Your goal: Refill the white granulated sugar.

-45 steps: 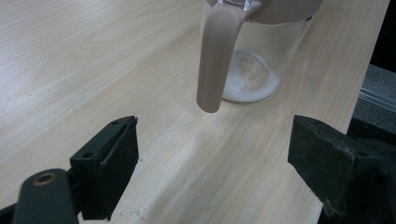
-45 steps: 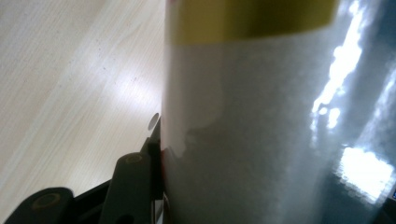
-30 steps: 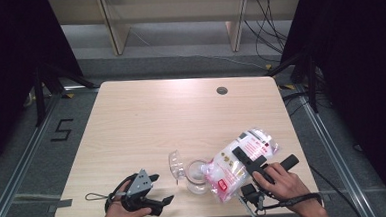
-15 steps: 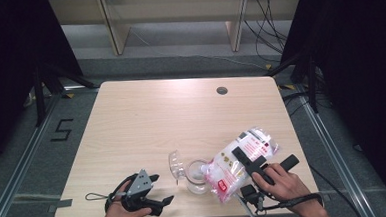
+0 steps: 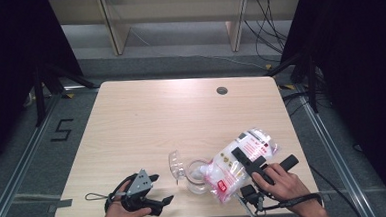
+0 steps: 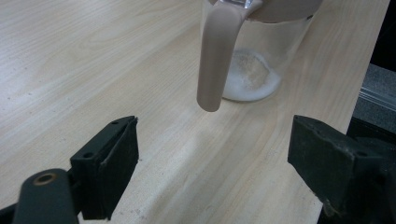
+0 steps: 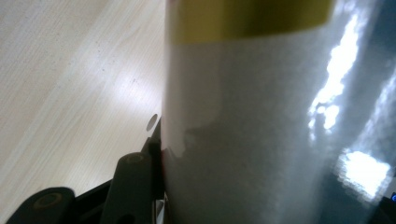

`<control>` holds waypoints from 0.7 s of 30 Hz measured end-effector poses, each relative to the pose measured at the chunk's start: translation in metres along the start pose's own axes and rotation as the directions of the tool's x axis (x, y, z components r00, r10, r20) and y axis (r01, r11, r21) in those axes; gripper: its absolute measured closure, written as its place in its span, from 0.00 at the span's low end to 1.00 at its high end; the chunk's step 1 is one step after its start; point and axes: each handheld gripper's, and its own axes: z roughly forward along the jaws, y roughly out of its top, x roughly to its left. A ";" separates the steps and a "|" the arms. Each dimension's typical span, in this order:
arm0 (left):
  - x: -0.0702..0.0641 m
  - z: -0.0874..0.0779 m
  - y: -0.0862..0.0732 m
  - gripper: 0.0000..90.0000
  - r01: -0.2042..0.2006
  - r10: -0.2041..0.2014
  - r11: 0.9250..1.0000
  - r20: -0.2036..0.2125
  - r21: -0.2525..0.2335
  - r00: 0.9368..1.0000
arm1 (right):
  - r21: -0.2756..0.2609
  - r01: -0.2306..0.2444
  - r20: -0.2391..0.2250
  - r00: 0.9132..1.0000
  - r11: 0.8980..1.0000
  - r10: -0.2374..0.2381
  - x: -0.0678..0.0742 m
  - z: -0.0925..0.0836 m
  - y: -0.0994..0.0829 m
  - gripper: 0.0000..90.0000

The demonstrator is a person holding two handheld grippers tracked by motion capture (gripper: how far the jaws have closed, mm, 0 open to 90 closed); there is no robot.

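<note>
- A clear jar [image 5: 197,176] stands near the table's [image 5: 181,114] front edge, a little white powder on its bottom; judging by that, filling has barely begun.
- The right gripper [image 5: 246,161] clamps a tilted bag [image 5: 236,164] over the jar's mouth; its red label is unreadable.
- The left gripper [image 5: 160,188] rests beside it, jaws wide apart, holding nothing.

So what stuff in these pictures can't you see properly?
- What the bag label says: too small in the high view; blurred and too close in the right gripper view.
- The jar top: cut off by the upper edge of the left gripper view.
- The right gripper far jaw: hidden behind the bag in the right gripper view.
- What the white powder in the jar is: nothing shows it.
- The left gripper jaws stand open, holding nothing.
</note>
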 end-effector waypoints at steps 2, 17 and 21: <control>0.000 0.000 0.000 0.18 0.004 -0.004 1.000 0.005 -0.006 1.000 | 0.003 -0.003 -0.003 1.000 1.000 0.003 0.001 0.000 0.000 0.62; 0.000 0.000 0.000 0.18 0.002 -0.002 1.000 0.011 -0.011 1.000 | 0.006 -0.005 -0.011 1.000 1.000 0.005 0.000 -0.001 -0.001 0.62; 0.000 0.000 0.000 0.18 0.001 -0.001 1.000 0.011 -0.014 1.000 | 0.006 -0.004 -0.008 1.000 1.000 0.004 -0.001 -0.002 -0.002 0.62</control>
